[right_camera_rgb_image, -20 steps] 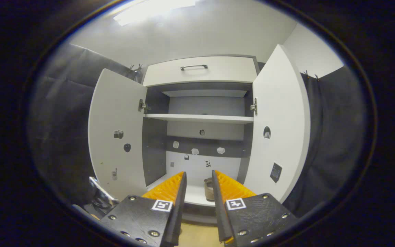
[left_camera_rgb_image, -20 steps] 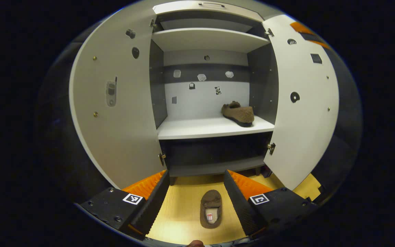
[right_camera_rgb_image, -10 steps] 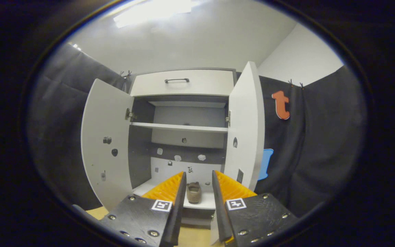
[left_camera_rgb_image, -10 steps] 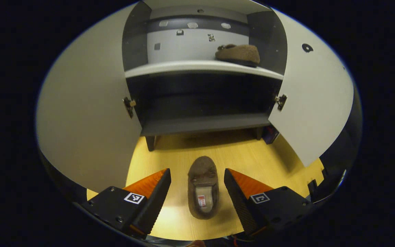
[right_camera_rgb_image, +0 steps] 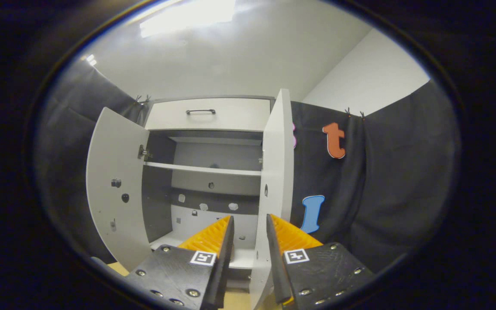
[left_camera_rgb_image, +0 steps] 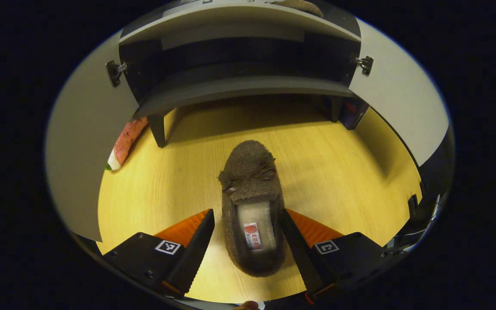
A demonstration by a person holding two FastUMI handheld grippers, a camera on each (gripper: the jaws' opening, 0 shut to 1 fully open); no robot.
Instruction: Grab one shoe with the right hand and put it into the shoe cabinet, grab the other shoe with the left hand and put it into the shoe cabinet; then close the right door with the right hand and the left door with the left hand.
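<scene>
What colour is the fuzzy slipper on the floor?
Brown, with a pale insole: the fuzzy slipper shows best in the left gripper view.

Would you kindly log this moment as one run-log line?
left gripper: open, straddling brown slipper on floor | right gripper: open, empty | cabinet doors: open

Shoe (left_camera_rgb_image: 252, 202) is fuzzy brown cloth, matt. Floor (left_camera_rgb_image: 179, 181) is smooth pale wood-grain; cabinet doors (right_camera_rgb_image: 116, 189) are smooth matt white panel.

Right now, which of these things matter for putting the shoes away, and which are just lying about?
Part of the job:
brown shoe on the floor
left hand-held gripper
shoe cabinet
left door
right door

Just lying about:
carrot-like toy
</scene>
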